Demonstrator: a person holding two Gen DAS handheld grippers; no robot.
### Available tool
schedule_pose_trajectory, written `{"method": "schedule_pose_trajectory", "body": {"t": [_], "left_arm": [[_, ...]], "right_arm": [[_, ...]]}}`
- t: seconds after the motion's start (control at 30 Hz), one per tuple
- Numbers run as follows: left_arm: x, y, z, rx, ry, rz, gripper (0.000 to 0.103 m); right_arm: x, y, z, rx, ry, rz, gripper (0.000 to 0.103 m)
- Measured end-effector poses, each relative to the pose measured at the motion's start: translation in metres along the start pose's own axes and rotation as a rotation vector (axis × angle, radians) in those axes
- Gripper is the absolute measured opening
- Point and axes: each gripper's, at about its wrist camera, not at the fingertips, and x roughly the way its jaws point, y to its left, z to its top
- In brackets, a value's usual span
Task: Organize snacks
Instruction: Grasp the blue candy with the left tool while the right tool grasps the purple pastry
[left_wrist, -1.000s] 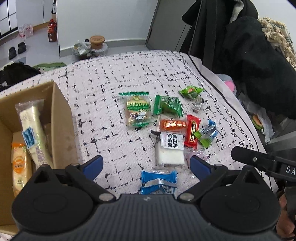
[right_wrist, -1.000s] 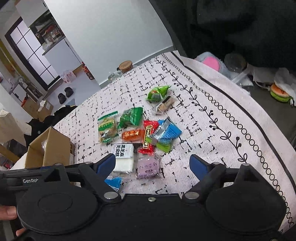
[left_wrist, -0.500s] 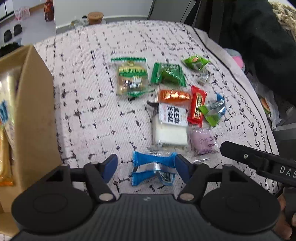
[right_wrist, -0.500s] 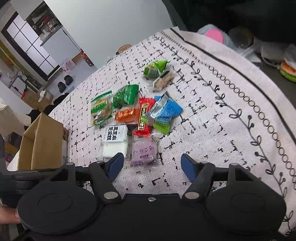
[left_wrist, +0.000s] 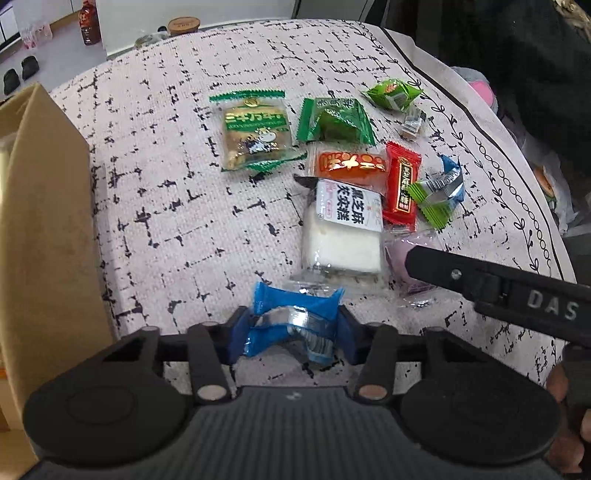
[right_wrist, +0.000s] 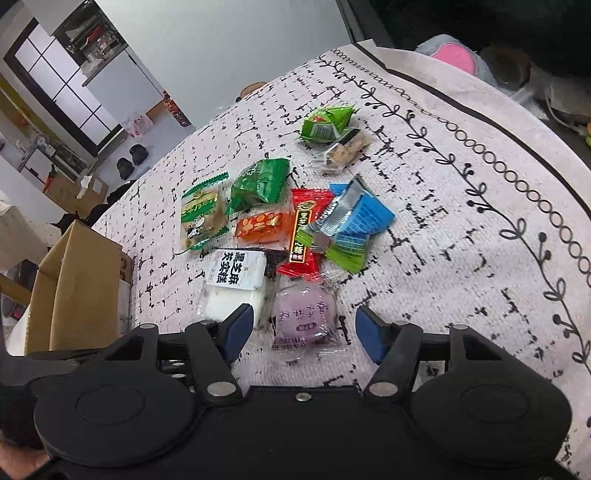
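Claw (left_wrist: 293, 328) (left) on blue snack (left_wrist: 291, 321)

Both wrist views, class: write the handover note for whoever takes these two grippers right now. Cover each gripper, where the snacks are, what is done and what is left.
Left gripper: jaws closing, pads pressing the blue snack packet, which lies on the tablecloth.
Right gripper: jaws closing around the purple pastry packet, pads not yet touching it.
Snacks: the loose pile sits mid-cloth, including the white sesame cake, red bar and orange packet.
Cardboard box: at the cloth's left edge; its inside is barely visible.
Done: one packet gripped.
Left: lift both packets, box them, then clear the pile.
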Motion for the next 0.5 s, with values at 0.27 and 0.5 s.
{"method": "schedule_pose_trajectory", "body": {"t": [0.27,0.5], "left_arm": [[-0.018,0.006,0.003,-0.023,-0.064,0.024,0.04],[-0.029,0.013,0.006,-0.053,-0.106,0.033,0.04]], "right_arm": [[0.013,0.012,0.001,-0.039,-0.003,-0.018,0.061],[0.015,0.018,0.002,-0.075,0.034,-0.028,0.033]]}}
